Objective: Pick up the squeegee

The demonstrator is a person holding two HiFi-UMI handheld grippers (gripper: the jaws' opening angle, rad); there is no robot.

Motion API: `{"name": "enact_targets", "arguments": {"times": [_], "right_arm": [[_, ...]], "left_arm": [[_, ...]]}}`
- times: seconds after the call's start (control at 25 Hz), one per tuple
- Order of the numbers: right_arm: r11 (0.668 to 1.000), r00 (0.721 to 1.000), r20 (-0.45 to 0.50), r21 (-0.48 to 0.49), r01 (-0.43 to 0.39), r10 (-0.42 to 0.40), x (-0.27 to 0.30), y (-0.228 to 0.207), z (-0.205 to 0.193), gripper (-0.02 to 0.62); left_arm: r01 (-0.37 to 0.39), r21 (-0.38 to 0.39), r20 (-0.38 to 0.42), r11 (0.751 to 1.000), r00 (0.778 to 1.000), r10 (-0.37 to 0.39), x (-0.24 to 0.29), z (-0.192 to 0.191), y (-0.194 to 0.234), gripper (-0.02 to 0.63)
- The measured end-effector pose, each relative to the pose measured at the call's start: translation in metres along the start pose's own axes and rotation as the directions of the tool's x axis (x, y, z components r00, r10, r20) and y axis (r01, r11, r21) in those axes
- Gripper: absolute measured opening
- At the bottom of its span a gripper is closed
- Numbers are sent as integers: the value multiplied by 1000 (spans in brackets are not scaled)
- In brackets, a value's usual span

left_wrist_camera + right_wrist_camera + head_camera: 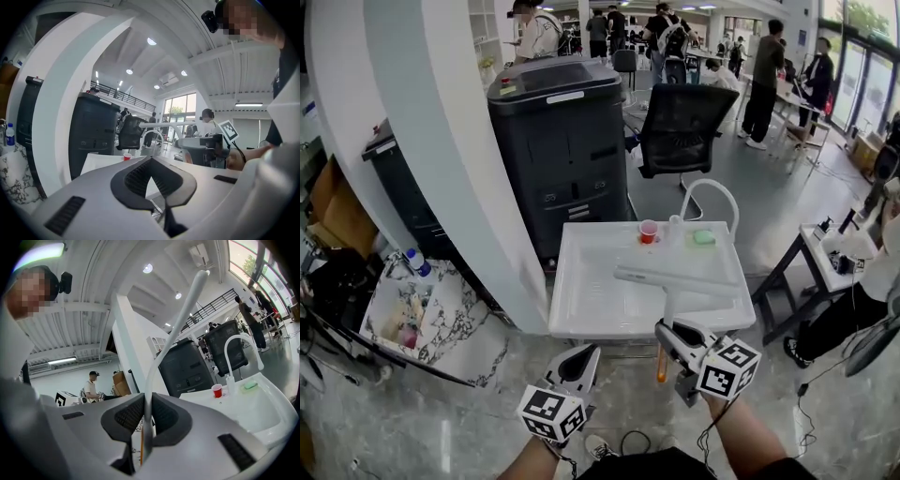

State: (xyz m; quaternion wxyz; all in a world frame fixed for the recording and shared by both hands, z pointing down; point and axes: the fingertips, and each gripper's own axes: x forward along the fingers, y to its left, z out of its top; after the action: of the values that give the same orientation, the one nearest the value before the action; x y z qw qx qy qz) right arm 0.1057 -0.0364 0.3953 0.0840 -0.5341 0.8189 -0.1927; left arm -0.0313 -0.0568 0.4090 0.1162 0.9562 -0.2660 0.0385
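i see a white squeegee with an orange handle end. on the white sink, a red cup sits at twelve o'clock, a pale green sponge at one. at nine, a slab marbled white with dark veins.

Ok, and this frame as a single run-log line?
phase: squeegee in hand | right gripper: shut on squeegee handle | left gripper: shut, empty | sink: red cup, green sponge at back rim
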Motion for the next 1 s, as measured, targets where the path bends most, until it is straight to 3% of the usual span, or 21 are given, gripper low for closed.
{"name": "enact_targets", "arguments": {"times": [0.48,1.0], "right_arm": [[993,993,-30,7,-117,118,-45,-26,2,55],[985,985,-33,-12,-171,171,-88,-21,5,55]], "left_arm": [[-104,4,-3,995,995,104,22,-13,-66,15],[-150,4,23,989,988,150,13,-20,-117,15]]}}
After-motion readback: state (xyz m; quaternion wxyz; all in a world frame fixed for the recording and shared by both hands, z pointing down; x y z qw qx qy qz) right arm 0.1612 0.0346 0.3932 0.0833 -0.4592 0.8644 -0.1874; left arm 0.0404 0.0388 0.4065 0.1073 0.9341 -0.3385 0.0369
